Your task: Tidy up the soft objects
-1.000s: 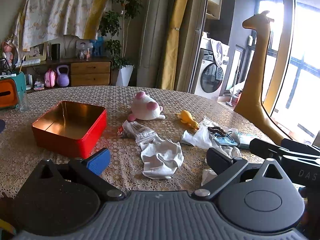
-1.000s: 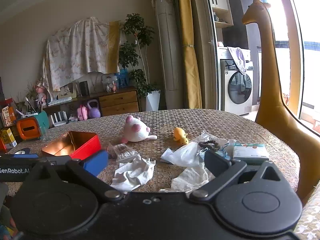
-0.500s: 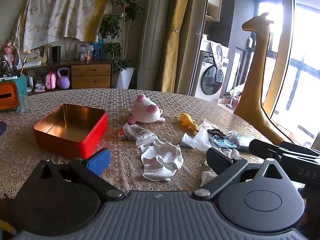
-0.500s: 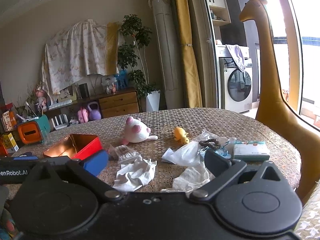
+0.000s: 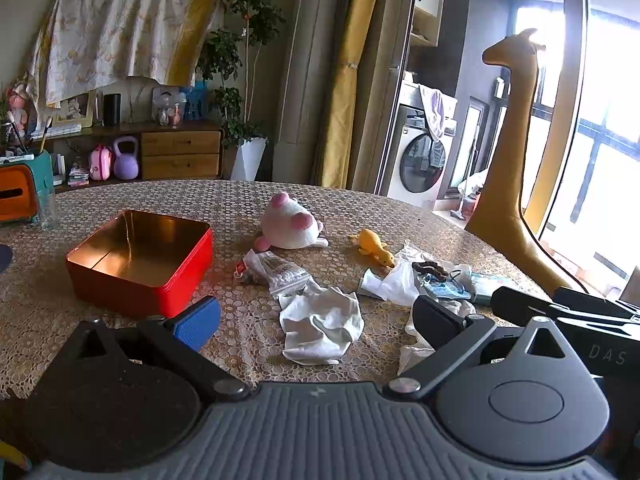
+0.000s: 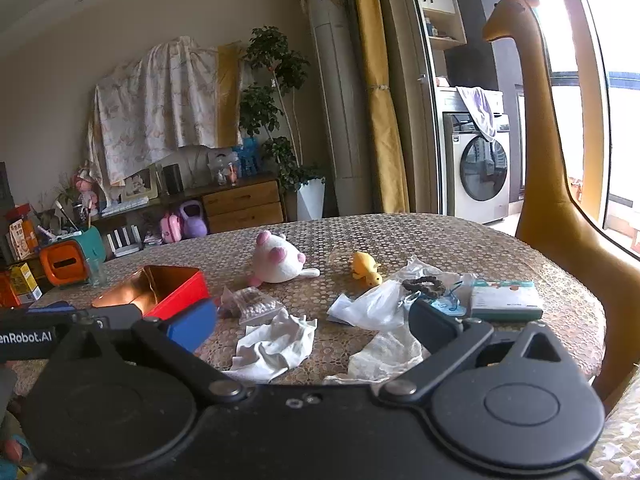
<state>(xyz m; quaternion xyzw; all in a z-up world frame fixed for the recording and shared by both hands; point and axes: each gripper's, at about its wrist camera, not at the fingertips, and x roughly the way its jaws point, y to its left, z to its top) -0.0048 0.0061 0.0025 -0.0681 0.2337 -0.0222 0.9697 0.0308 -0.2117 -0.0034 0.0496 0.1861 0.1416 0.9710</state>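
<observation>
An open red tin (image 5: 140,262) stands on the table at the left; it also shows in the right wrist view (image 6: 160,290). A white-and-pink plush (image 5: 290,224) (image 6: 278,260) and a small yellow toy (image 5: 374,246) (image 6: 365,266) lie beyond the middle. A crumpled white cloth (image 5: 322,322) (image 6: 276,344) lies nearest, a clear packet (image 5: 278,272) just behind it. A white plastic bag (image 5: 394,282) and a lacy cloth (image 6: 386,354) lie to the right. My left gripper (image 5: 316,316) is open and empty above the cloth. My right gripper (image 6: 314,322) is open and empty.
A dark hair tie (image 6: 424,284), blue mask (image 6: 450,304) and a flat green-white box (image 6: 506,300) lie at the right. An orange-teal holder (image 5: 22,194) and a glass (image 5: 47,212) stand at the far left. A tall giraffe figure (image 5: 510,160) stands beside the table.
Both views have tipped up a little and drawn slightly back; the objects sit lower in frame. Nothing on the table has moved and both grippers stay open.
</observation>
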